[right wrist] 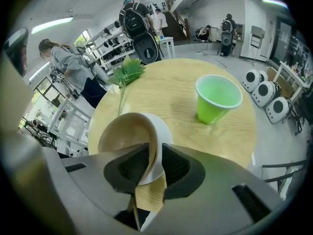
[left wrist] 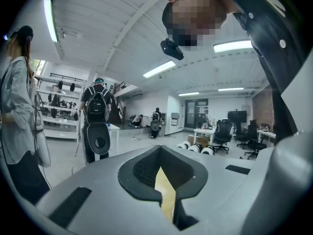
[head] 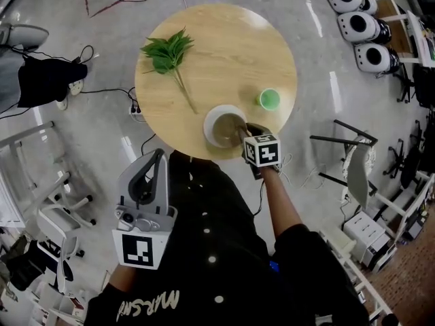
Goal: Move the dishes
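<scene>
Two jaws of the right gripper (right wrist: 154,161) are clamped on the near rim of the bowl (right wrist: 128,133), one inside it and one outside. That bowl, white outside and tan inside, is at the near edge of the round wooden worktop (head: 224,46). A green cup (head: 269,99) stands just beyond the bowl, to its right. A leafy sprig (head: 170,51) lies well beyond the bowl, to its left. The left gripper (left wrist: 159,151) hangs off the worktop, nearer the person than the bowl, its jaws together on nothing.

The bowl (head: 225,125) is white with a tan inside, the cup (head: 270,99) bright green, the table (head: 224,46) pale wood-grain.
</scene>
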A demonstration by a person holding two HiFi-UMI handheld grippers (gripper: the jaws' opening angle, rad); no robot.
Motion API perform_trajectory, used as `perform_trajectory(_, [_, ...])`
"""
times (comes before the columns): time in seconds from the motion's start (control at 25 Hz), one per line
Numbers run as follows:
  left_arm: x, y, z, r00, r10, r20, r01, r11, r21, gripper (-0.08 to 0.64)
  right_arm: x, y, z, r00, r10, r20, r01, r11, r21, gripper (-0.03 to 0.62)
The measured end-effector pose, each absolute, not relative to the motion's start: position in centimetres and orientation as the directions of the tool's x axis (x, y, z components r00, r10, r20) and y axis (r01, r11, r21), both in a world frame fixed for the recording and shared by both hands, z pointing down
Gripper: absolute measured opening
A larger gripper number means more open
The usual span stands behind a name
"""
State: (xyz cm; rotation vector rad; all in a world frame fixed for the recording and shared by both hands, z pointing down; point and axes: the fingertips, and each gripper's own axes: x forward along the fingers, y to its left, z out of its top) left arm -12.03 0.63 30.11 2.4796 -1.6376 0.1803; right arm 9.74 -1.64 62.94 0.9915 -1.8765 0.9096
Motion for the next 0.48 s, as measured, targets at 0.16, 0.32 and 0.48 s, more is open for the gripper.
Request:
perform_trajectory(0.16, [-12.2, 0.5, 30.4, 0.384, -0.903, 0.191, -0.923, -0.377, 0.073, 0.017, 9.5, -1.8, 63.2, -0.369, -0.283, 0.885, -0.883, 0.403, -0.240, 0.020])
perform_trajectory(0.32, [-12.1, 0.5, 30.6, 0.386, -0.902, 0.192, -0.922, -0.380, 0.072, 0.017, 9.2, -2.2, 62.9, -0.380, -0.286, 0.880, -0.880, 0.404, -0.249, 0.014])
perform_trajectory(0.48, [-12.2, 0.5, 30.6, 0.387, -0.903, 0.187, -0.922, -0.381, 0.071, 0.017, 8.7, -2.4, 62.2, -0.389, -0.283, 0.877, -0.869, 0.428, -0.248, 0.014])
